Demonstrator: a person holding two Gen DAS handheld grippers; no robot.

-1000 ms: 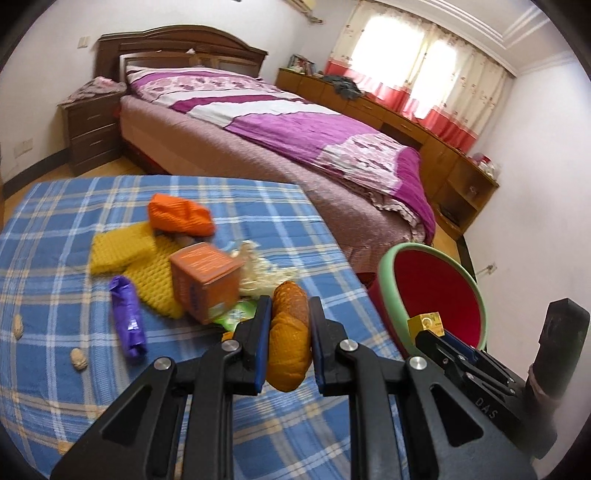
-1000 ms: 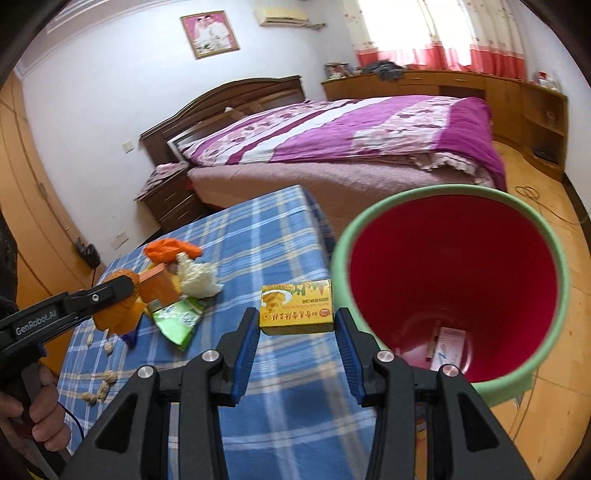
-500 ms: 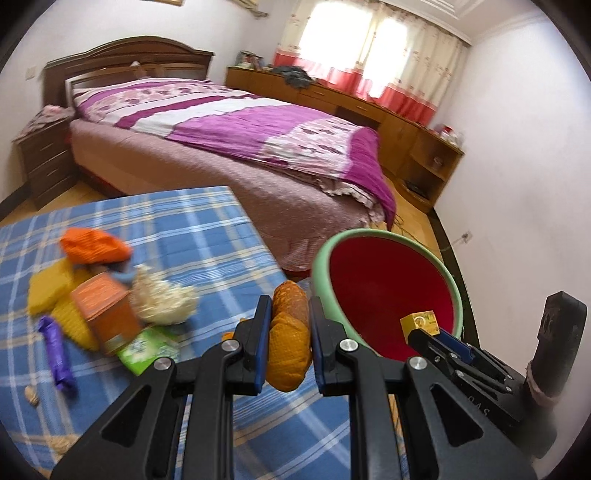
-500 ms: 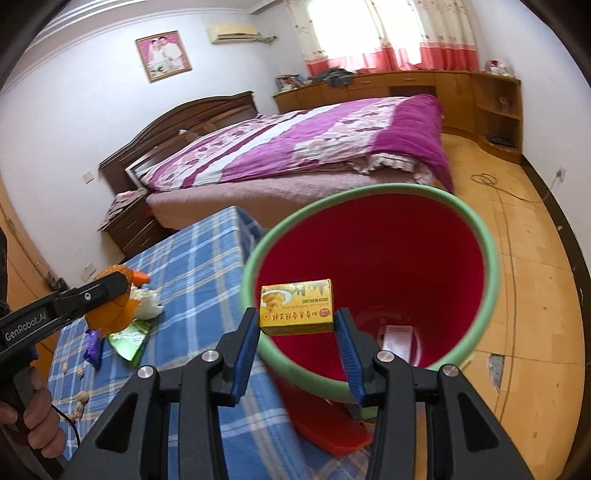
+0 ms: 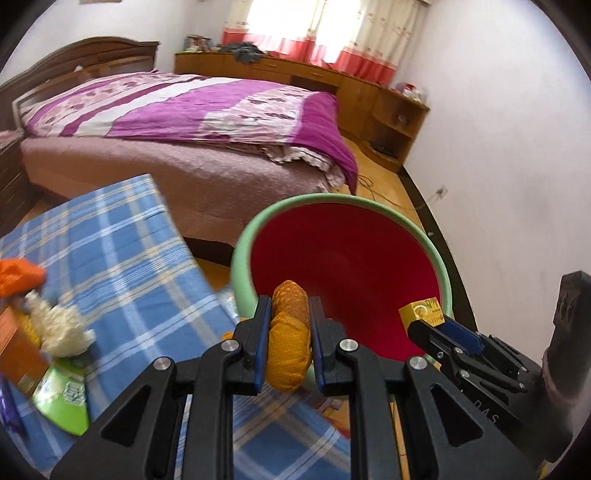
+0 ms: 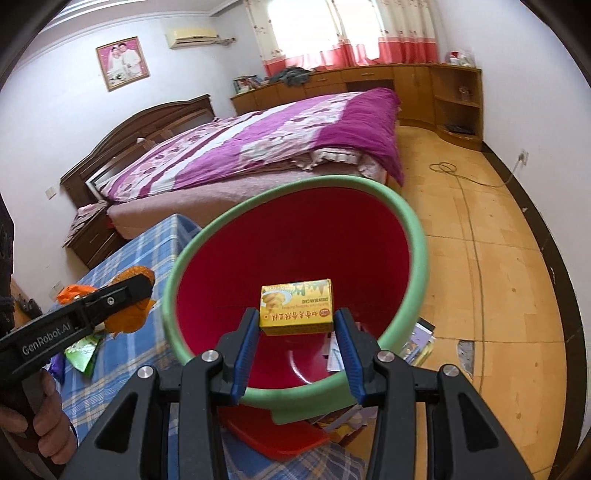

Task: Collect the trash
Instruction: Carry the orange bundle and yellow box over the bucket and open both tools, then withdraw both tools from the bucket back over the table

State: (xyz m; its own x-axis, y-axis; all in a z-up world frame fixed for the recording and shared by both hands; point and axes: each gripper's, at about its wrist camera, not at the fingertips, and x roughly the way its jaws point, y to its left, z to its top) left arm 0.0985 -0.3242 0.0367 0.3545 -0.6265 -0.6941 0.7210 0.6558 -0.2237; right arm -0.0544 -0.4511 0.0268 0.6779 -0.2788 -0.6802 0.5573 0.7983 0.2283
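The red bin [image 6: 295,236] with the green rim is showing papers on its floor only to the right wrist, whose right gripper [image 6: 295,332] is clamping a yellow box [image 6: 295,306] over it, while the left gripper [image 5: 290,332] is pinching an orange mesh wad [image 5: 290,347] (lower end hidden) at the rim.

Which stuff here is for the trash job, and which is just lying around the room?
For the job:
- red bin with green rim
- yellow box in the right claw
- orange net in the left claw
- green wrapper on the table

Just lying around:
- bed
- curtains
- wall picture
- floor cable
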